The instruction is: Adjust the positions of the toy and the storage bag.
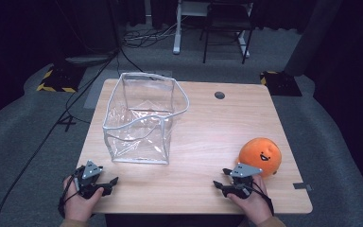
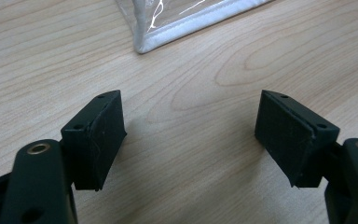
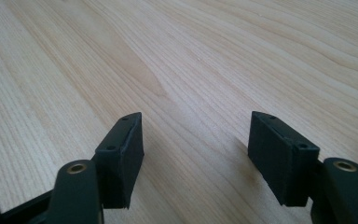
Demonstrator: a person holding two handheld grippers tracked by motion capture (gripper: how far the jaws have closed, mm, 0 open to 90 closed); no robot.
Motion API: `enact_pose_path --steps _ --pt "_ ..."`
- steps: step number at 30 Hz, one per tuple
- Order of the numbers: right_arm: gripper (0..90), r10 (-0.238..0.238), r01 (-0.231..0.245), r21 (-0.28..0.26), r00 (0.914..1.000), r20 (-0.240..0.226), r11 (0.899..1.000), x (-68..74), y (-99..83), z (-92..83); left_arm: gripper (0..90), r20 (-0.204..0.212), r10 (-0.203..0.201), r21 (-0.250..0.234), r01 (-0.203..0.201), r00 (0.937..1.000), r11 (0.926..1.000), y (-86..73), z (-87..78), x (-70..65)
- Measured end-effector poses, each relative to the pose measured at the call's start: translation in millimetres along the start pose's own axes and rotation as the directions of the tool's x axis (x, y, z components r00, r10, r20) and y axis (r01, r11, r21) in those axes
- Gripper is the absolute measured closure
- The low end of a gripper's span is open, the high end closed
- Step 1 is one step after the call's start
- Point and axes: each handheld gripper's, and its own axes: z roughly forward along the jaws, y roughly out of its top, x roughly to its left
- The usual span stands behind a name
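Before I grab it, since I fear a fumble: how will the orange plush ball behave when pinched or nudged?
The orange plush ball looks soft and fuzzy, so it would probably squash between pads and feel light. Its round shape suggests a nudge could roll it, possibly toward the table edge nearby.

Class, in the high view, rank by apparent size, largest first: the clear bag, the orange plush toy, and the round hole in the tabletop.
1. clear bag, by far the largest.
2. orange plush toy, much smaller, though it sits nearer the camera.
3. round hole, smallest; it lies farther back, yet the gap is plain.
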Motion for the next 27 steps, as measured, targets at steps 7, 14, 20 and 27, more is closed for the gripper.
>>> enact_pose_path --steps 7,14,20,27 --pt "40.2 0.004 -0.004 -0.003 1.0000 0.005 1.000 -0.7 -1.2 -1.7 24.2 -0.018 -0.007 -0.003 0.007 0.9998 1.0000 0.2 0.0 -0.7" --pt "45.8 0.002 -0.002 -0.009 1.0000 0.006 1.000 -0.6 -2.0 -2.9 24.7 -0.034 -0.004 -0.007 0.004 0.9994 1.0000 3.6 0.8 0.1" --pt "47.0 0.004 -0.004 -0.010 1.0000 0.007 1.000 -0.9 -2.1 -2.9 26.1 -0.031 -0.070 -0.073 0.067 0.9971 0.9951 10.5 0.4 6.3" --pt "49.6 0.012 -0.012 -0.012 0.9998 0.015 1.000 -1.3 -2.2 -3.1 45.2 -0.020 -0.083 -0.113 0.080 0.9964 0.9904 21.2 1.8 17.5"
